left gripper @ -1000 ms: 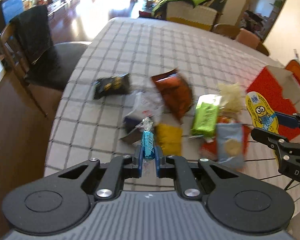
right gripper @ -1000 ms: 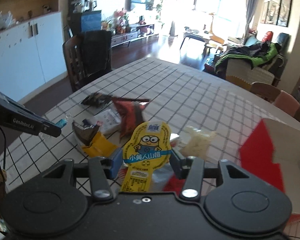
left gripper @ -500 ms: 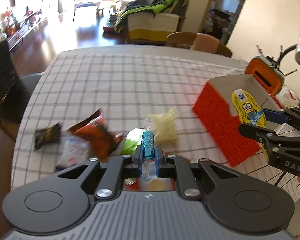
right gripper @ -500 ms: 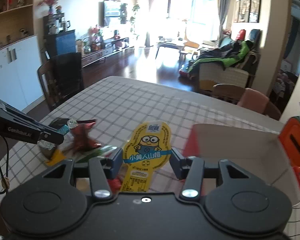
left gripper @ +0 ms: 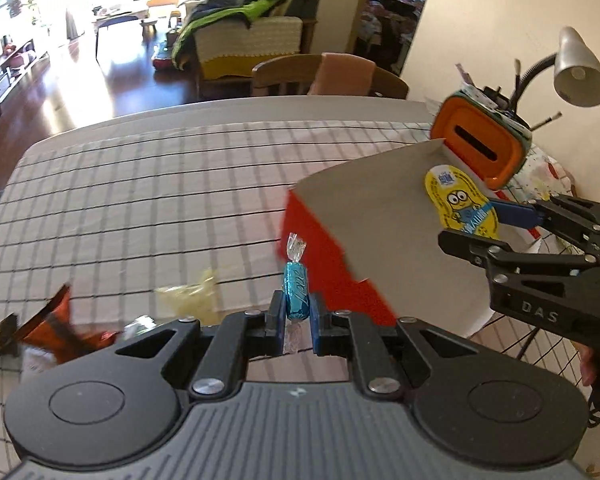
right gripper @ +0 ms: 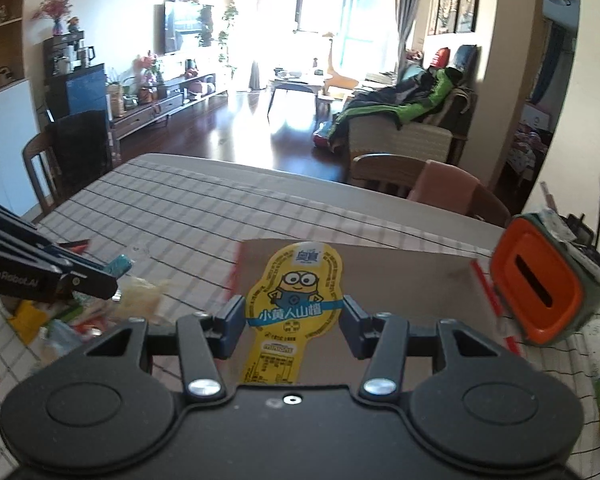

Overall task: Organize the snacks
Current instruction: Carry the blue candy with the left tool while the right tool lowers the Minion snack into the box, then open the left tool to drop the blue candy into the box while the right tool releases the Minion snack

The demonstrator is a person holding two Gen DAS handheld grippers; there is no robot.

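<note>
My left gripper (left gripper: 294, 314) is shut on a blue wrapped candy (left gripper: 296, 294), held upright above the checked table, just left of the red cardboard box (left gripper: 340, 280). My right gripper (right gripper: 294, 320) is shut on a yellow Minion snack pack (right gripper: 294, 296) and hangs over the open box (right gripper: 400, 276). In the left wrist view the right gripper (left gripper: 496, 220) and its yellow pack (left gripper: 462, 202) sit over the box's far side. The left gripper (right gripper: 118, 268) with the blue candy (right gripper: 120, 266) shows at the left of the right wrist view.
Loose snacks lie at the table's left: an orange bag (left gripper: 56, 324), a pale yellow bag (left gripper: 188, 298), a dark pack (left gripper: 0, 338). An orange holder (right gripper: 540, 284) with brushes stands right of the box, a desk lamp (left gripper: 576, 72) behind it. Chairs (right gripper: 432, 192) line the far edge.
Both grippers have swung right, away from the snack pile to the red box, each keeping its snack. The pile has slid to the left edge of both views.
</note>
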